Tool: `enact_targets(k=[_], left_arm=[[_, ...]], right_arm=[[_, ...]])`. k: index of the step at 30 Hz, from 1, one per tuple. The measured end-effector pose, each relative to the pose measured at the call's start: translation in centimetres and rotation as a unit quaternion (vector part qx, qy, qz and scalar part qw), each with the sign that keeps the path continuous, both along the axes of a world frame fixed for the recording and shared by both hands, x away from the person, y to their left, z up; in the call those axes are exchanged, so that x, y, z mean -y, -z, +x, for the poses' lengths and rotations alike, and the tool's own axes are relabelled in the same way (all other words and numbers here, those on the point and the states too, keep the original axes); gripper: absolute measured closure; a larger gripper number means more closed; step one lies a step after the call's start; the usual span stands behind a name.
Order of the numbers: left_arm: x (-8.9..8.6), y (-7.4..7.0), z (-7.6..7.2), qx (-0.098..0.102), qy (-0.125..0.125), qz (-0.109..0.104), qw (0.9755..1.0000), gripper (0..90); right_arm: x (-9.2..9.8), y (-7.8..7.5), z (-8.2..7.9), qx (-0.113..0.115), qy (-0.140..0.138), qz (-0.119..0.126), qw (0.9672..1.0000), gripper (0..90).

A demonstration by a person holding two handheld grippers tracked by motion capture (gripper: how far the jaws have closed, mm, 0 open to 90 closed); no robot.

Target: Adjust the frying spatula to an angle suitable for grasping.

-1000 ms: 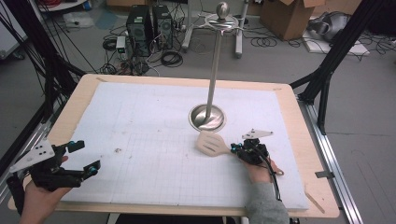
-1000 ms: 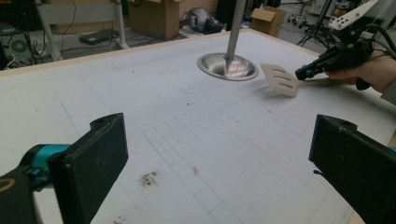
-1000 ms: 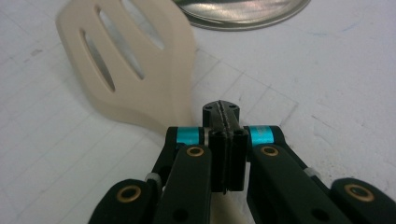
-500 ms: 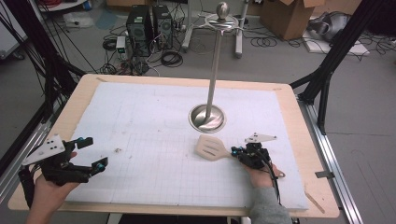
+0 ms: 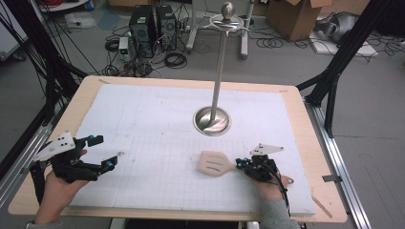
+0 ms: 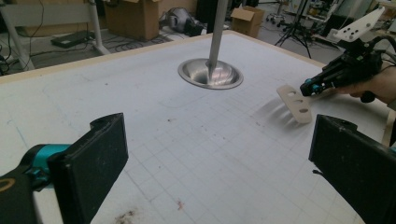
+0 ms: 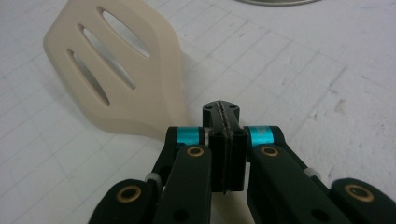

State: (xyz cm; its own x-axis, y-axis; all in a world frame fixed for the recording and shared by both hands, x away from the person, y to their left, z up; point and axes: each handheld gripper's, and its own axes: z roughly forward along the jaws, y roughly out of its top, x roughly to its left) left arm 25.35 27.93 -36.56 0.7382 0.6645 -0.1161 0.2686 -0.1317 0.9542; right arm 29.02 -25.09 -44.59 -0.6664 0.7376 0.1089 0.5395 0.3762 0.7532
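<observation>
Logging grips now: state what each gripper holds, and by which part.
The right gripper has its jaws shut on the slotted spatula, gripping the handle just behind the blade. The left gripper stands open and holds nothing.

Matt plastic spatula (image 7: 116,70) (polished metal stand (image 5: 212,119)).

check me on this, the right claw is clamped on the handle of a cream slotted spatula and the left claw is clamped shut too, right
Not quite: the left claw stands wide open with nothing between its jaws, as the left gripper view shows. The right claw is indeed clamped on the cream slotted spatula.
</observation>
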Motion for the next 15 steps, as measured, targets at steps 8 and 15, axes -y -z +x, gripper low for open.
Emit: enact_targets(k=[8,15], left_arm=[[0.5,-0.2,0.9,0.004,0.008,-0.003,1.0,5.1],[1.2,-0.2,1.4,0.004,0.018,-0.003,0.9998,5.1]], right_arm=[[-0.1,-0.1,-1.6,-0.007,-0.015,0.0,0.9999,90.0],[-0.2,-0.2,-2.3,-0.004,-0.02,-0.006,0.9998,90.0]])
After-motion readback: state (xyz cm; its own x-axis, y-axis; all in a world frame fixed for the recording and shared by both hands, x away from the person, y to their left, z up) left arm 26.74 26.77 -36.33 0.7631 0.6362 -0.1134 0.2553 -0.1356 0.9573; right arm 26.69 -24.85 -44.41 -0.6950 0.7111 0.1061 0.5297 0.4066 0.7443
